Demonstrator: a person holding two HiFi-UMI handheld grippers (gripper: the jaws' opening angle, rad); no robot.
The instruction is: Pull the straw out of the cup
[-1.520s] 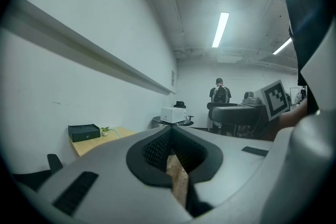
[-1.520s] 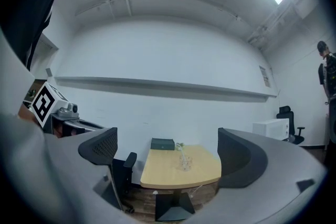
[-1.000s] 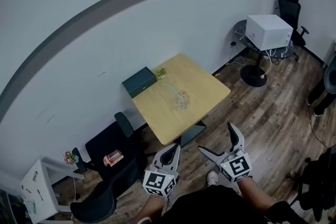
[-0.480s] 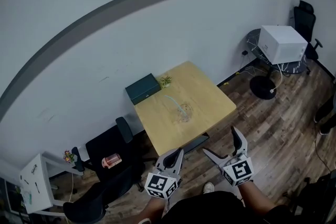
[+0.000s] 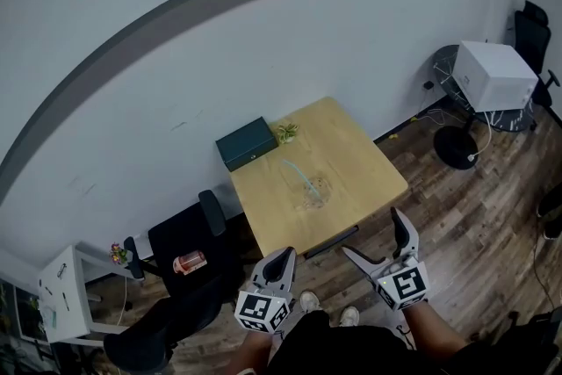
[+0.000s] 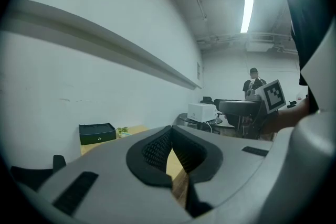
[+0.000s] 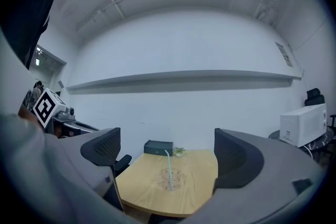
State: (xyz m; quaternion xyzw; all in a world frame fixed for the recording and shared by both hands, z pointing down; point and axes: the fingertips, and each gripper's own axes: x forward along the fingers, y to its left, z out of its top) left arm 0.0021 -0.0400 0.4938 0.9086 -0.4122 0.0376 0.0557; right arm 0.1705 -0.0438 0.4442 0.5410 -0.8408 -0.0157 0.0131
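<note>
A clear cup (image 5: pixel 314 190) stands near the middle of a light wooden table (image 5: pixel 351 155), and a pale blue-green straw (image 5: pixel 297 170) leans out of it toward the wall. Both grippers are held short of the table's near edge, well away from the cup. My left gripper (image 5: pixel 283 260) has its pads (image 6: pixel 157 148) together with nothing between them. My right gripper (image 5: pixel 376 239) stands wide open and level. In the right gripper view the cup (image 7: pixel 170 179) and straw (image 7: pixel 168 161) show far off between the open jaws of my right gripper (image 7: pixel 169 157).
A dark green box (image 5: pixel 248 142) and a small plant (image 5: pixel 285 133) sit at the table's wall side. A black chair (image 5: pixel 189 243) stands left of the table. A white appliance (image 5: pixel 494 75) on a round stand is at the far right. A person (image 6: pixel 254 81) stands in the background.
Both grippers and the head have come nearer to the table, which now sits closer to the grippers in the head view. Left jaws stay shut, right jaws stay open.
</note>
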